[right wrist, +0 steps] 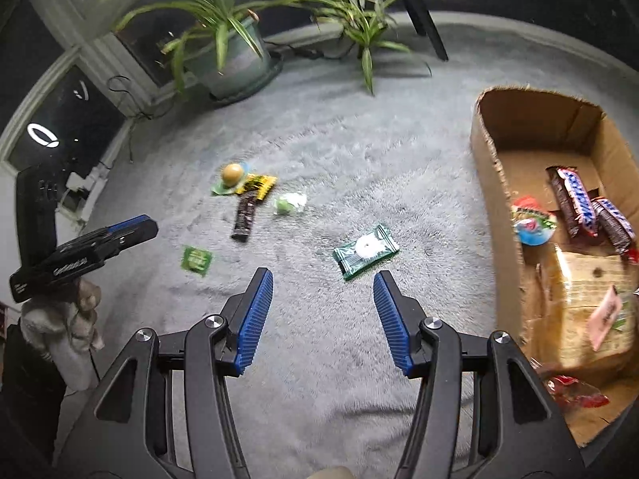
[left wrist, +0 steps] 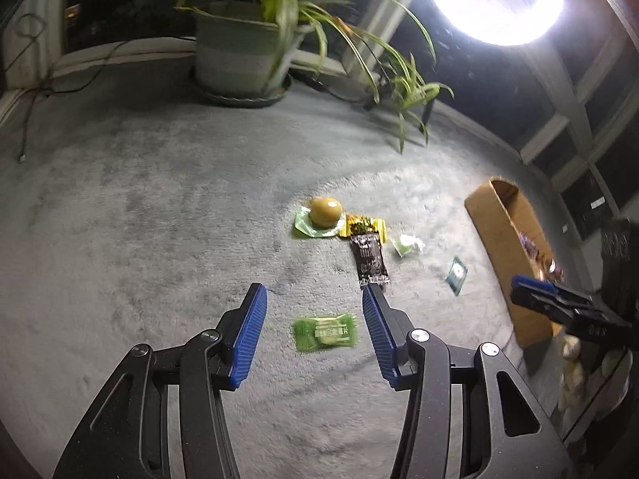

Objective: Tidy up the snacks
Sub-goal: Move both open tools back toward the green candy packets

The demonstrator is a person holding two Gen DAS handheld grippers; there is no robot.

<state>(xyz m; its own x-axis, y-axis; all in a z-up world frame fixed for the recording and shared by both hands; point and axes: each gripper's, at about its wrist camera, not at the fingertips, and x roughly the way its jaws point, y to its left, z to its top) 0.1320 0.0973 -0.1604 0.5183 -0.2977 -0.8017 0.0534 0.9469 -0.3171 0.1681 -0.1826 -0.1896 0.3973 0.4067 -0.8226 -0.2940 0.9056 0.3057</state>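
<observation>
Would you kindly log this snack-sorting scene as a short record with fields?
surface: grey carpet
container: cardboard box, right side, already holding chocolate bars
loose snacks: small green packet, dark green wrapper, black bar, yellow packet, round snack on green wrapper, pale green sweet
left hand-held gripper: open, above the small green packet
right hand-held gripper: open, empty, near the dark green wrapper
background: potted plant

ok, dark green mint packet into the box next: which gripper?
Right. The dark green mint packet lies just ahead of the open right gripper, beside the cardboard box. The left gripper hovers over the light green candy, farther off.
</observation>
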